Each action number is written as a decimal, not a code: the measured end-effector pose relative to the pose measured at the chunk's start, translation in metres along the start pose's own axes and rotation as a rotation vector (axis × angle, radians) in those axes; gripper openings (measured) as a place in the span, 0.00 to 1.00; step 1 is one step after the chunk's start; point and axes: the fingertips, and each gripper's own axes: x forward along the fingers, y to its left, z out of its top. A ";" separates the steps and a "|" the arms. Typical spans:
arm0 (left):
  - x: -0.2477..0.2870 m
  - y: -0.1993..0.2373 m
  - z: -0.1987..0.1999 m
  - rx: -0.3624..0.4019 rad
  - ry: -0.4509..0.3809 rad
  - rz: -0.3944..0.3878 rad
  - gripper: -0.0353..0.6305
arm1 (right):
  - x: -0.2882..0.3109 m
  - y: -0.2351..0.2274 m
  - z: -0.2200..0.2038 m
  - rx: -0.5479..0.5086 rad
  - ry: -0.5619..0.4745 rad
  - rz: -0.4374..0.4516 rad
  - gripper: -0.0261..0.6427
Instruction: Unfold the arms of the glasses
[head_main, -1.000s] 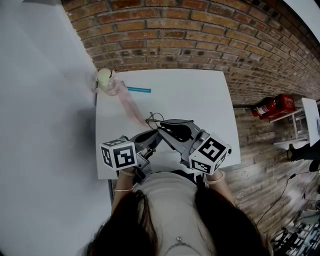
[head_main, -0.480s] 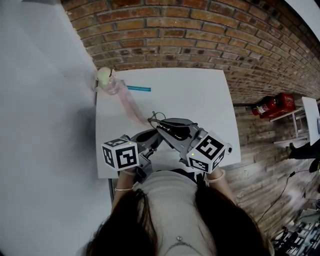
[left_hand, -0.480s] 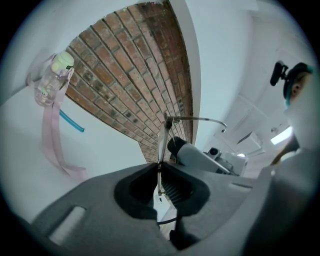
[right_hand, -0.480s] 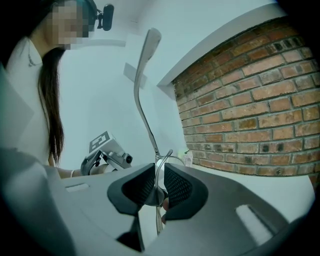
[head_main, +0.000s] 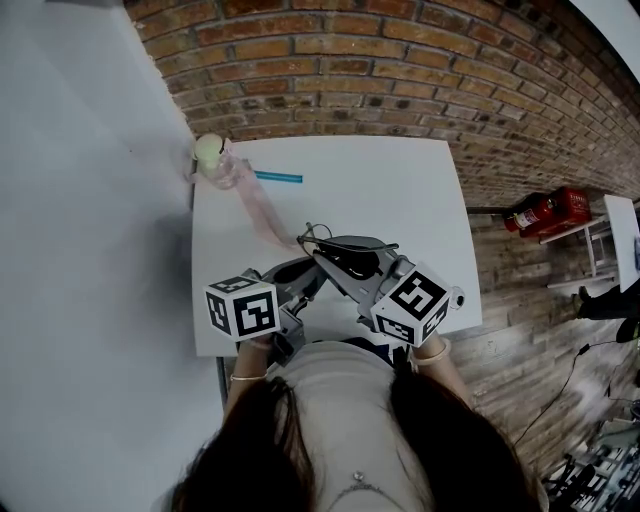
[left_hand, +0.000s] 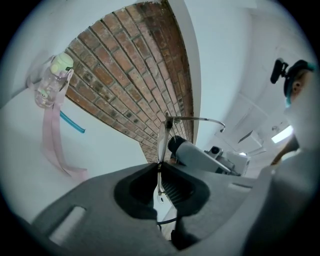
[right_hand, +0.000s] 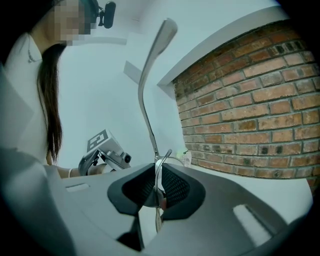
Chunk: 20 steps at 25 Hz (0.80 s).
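Note:
Thin wire-framed glasses hang above the front half of the white table, held between both grippers. My left gripper is shut on the frame; in the left gripper view the rim stands up out of the pinched pads and one arm reaches right. From the other side my right gripper is also shut on the glasses, and in the right gripper view a long arm rises steeply from the jaws. The lenses are mostly hidden by the jaws.
A clear bottle with a pale green cap and a pink strap stands at the table's far left corner, beside a teal stick. A brick wall runs behind. A red fire extinguisher lies on the floor at right.
Both grippers and the glasses have shifted only slightly; the right gripper's cube has edged left and the glasses sit a little further right. Both grips are unchanged.

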 end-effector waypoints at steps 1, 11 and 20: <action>0.000 0.000 0.000 -0.004 -0.002 0.000 0.09 | 0.000 0.000 0.000 -0.003 -0.001 -0.001 0.11; -0.002 0.002 0.002 -0.036 -0.019 -0.012 0.09 | -0.005 0.000 0.008 -0.021 -0.033 -0.016 0.11; -0.004 0.002 0.004 -0.077 -0.045 -0.031 0.09 | -0.013 0.002 0.018 -0.044 -0.071 -0.031 0.10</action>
